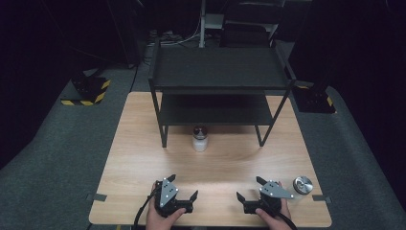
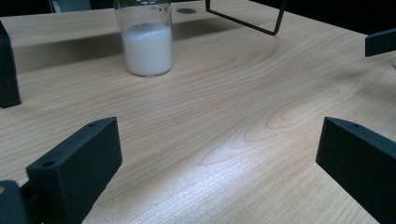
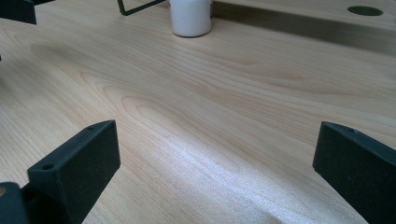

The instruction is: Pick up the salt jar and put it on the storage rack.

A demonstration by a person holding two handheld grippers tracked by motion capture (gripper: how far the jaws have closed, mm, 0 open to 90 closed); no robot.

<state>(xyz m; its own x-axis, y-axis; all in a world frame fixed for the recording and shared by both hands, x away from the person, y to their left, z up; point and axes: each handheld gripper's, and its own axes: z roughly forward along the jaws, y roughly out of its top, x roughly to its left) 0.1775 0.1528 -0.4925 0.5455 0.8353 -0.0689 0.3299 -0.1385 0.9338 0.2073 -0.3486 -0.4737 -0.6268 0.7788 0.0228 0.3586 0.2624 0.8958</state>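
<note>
1. Left tool point(image 1: 182, 190) and right tool point(image 1: 250, 189): both held low at the bench's near edge, jaws spread wide, nothing between them. In both gripper views each pair of black jaws frames bare wood.
2. Nearest things: a clear glass jar half full of white powder, dark lid on top point(image 1: 199, 138), stands at mid-bench, just in front of the black two-tier metal rack point(image 1: 220, 72) along the far edge. A second, short clear jar with a shiny metal lid point(image 1: 302, 185) sits by the near right corner, just beside the right tool, not touching it.
3. Light wooden bench point(image 1: 143, 153) otherwise bare between tools and powder jar.
4. Step, my read: start pose, approach not begun. No contact with either jar.
5. Powder jar is upright, long axis vertical, lid up; it's round, so no preferred facing.
6. Next move likely calls for a forward reach to the powder jar, jaws kept horizontal and wide, closing on the glass wall below the lid. Rack leg is near; keep clear.
</note>
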